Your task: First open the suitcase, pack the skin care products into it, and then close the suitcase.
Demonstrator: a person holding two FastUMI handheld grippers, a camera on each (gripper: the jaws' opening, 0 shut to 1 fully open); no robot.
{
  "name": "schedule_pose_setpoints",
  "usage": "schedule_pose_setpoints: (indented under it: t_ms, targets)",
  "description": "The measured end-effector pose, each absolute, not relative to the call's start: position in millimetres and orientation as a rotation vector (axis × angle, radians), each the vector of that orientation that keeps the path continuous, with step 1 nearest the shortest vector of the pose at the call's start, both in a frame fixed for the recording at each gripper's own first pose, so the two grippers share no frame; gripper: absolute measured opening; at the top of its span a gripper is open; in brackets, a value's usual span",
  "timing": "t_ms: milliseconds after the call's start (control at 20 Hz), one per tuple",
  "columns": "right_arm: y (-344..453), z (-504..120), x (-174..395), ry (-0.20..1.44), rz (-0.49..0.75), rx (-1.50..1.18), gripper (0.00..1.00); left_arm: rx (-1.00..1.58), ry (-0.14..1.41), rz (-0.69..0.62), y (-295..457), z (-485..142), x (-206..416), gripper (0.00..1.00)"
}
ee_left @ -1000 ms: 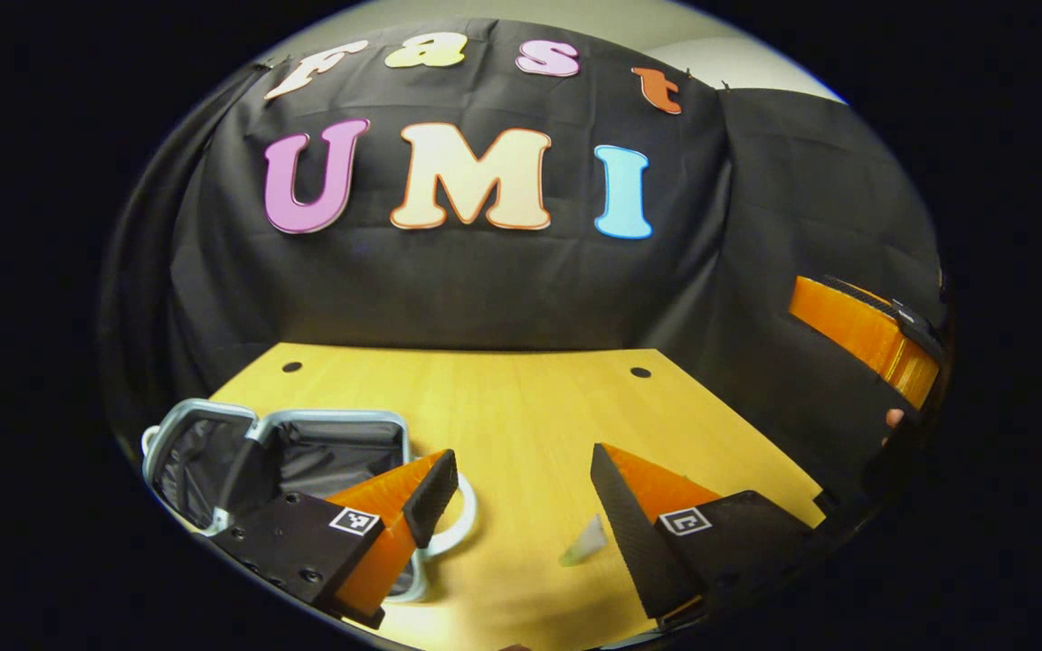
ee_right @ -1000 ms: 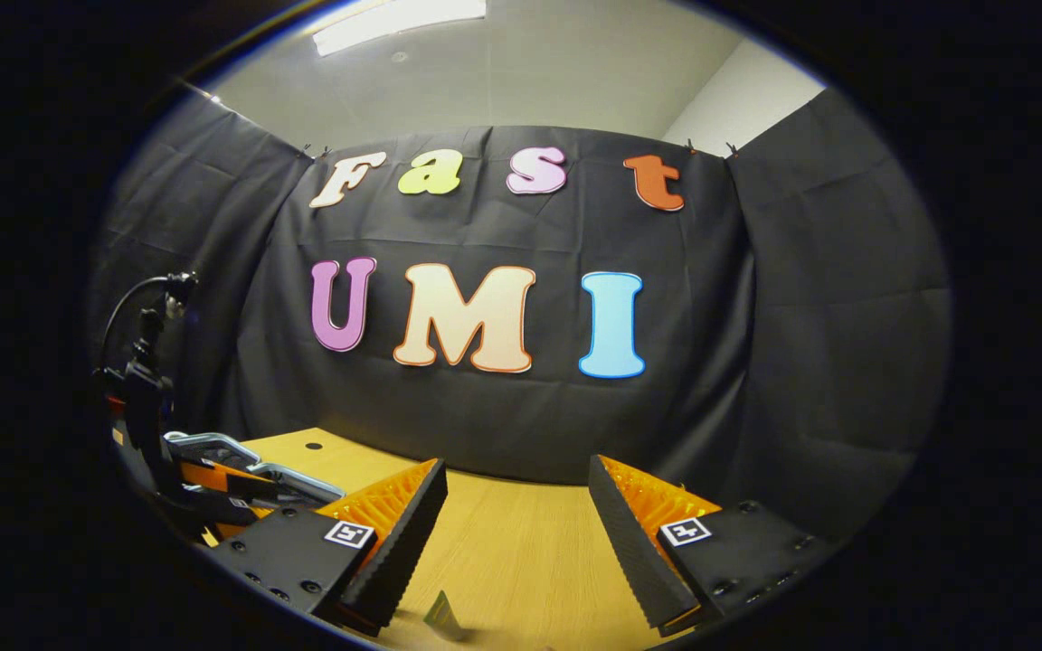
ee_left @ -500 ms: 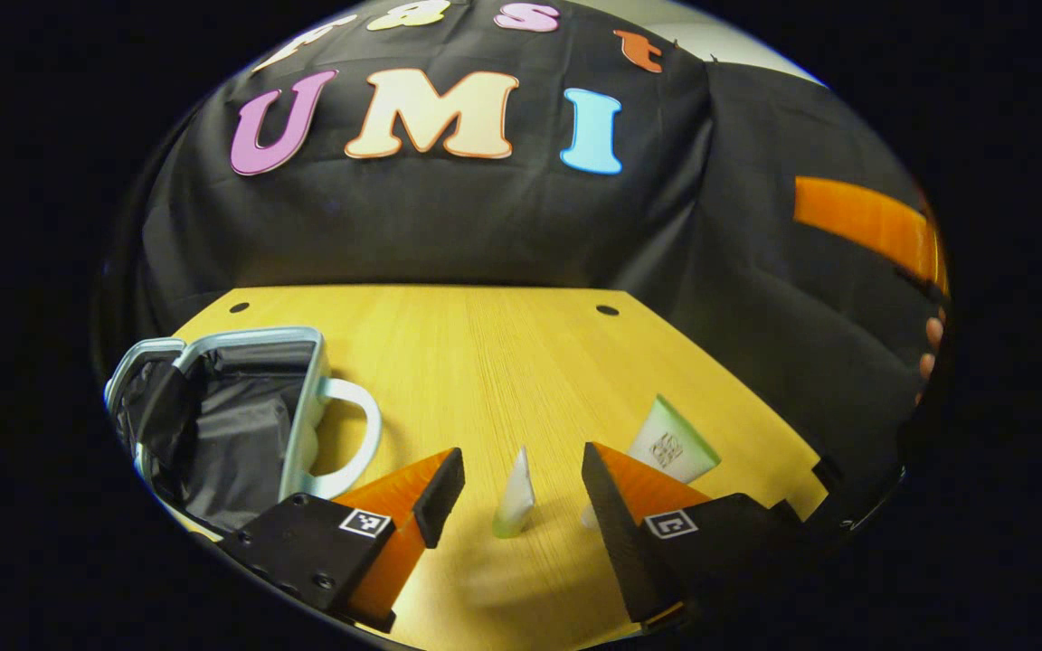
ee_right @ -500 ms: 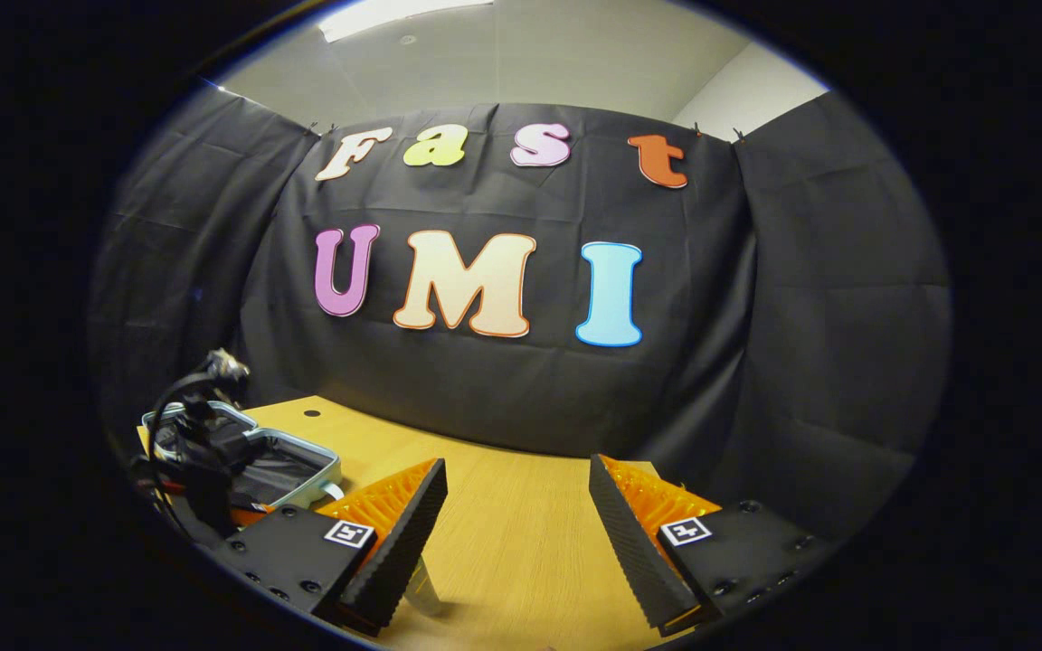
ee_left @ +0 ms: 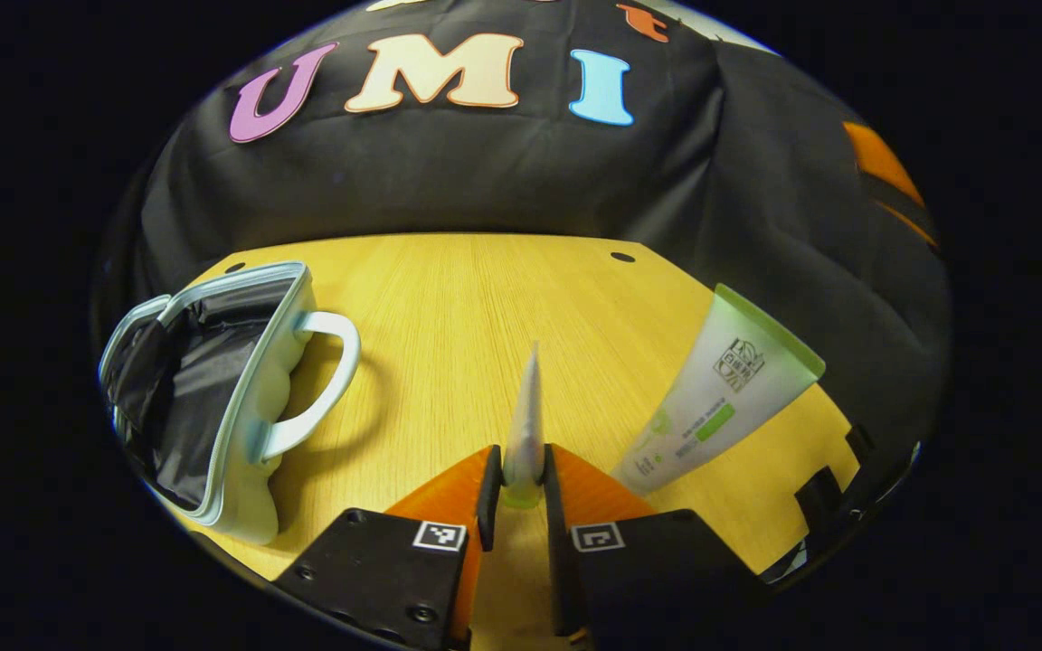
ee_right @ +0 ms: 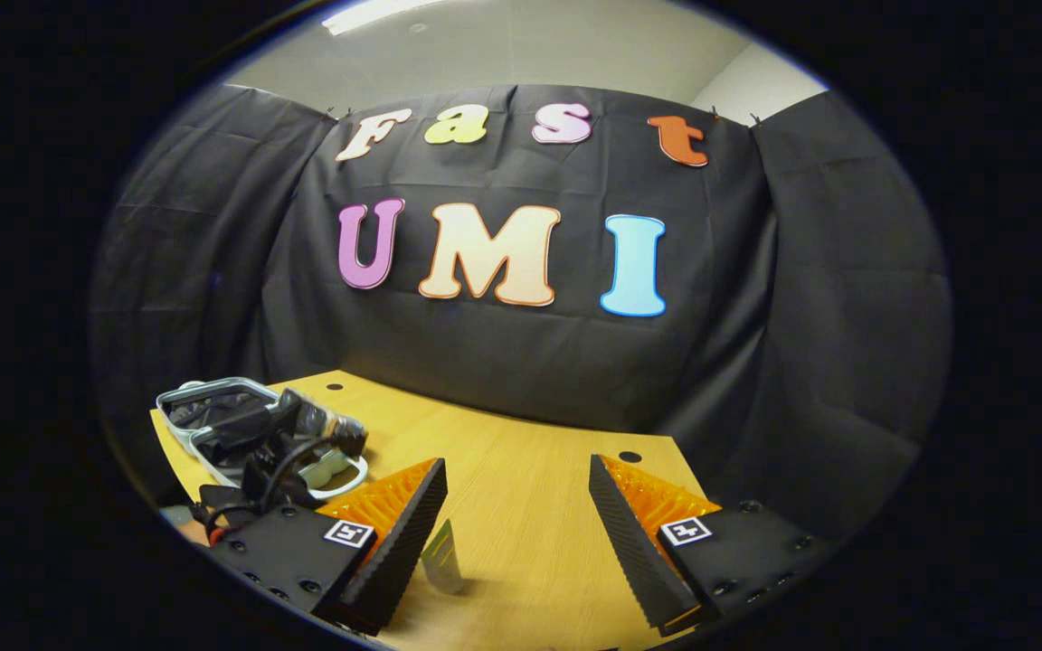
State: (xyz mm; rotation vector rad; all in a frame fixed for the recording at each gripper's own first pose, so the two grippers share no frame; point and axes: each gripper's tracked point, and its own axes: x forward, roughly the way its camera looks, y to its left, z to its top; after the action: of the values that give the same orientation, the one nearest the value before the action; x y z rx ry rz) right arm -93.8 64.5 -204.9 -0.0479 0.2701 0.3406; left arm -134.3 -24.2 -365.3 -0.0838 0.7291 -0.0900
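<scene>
Wooden worktop [ee_left: 485, 298]: in the left gripper view, the left hand-held gripper [ee_left: 518, 475] clamps a slim pale tube [ee_left: 525, 425], right of the open suitcase [ee_left: 213, 389]; a larger tube [ee_left: 720, 389] stands farther right. In the right gripper view, the right hand-held gripper [ee_right: 516, 506] hangs spread apart, right of the suitcase [ee_right: 213, 416].

Suitcase [ee_left: 213, 398] interior partly cut off

Suitcase [ee_left: 254, 398]: pale mint shell, black lining
Tube [ee_left: 720, 398]: frosted white, green end (printed label)
Table [ee_left: 476, 307]: yellow wood grain
</scene>
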Motion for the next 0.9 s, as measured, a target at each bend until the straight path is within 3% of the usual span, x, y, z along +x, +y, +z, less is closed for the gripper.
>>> schedule_pose_setpoints:
  t_ms: [50,100,650,800,850,900]
  targets:
    - [69,-213,-96,0.281,0.353,-0.049,0.99,-0.085,0.730,-0.083,-19,-363,-133,0.19]
    - [71,-220,-99,0.290,0.364,-0.052,0.99,-0.097,0.723,-0.076,-15,-357,-134,0.17]
    - [111,-362,-126,0.552,0.450,-0.082,0.99,-0.076,0.664,-0.068,8,-260,-132,0.17]
    - [126,-400,-132,0.638,0.509,-0.096,0.86,-0.081,0.663,-0.056,13,-247,-133,0.17]
    - [131,-412,-132,0.672,0.528,-0.094,0.75,-0.083,0.663,-0.050,17,-245,-135,0.17]
    - [132,-416,-135,0.698,0.536,-0.099,0.71,-0.087,0.660,-0.042,20,-244,-134,0.17]
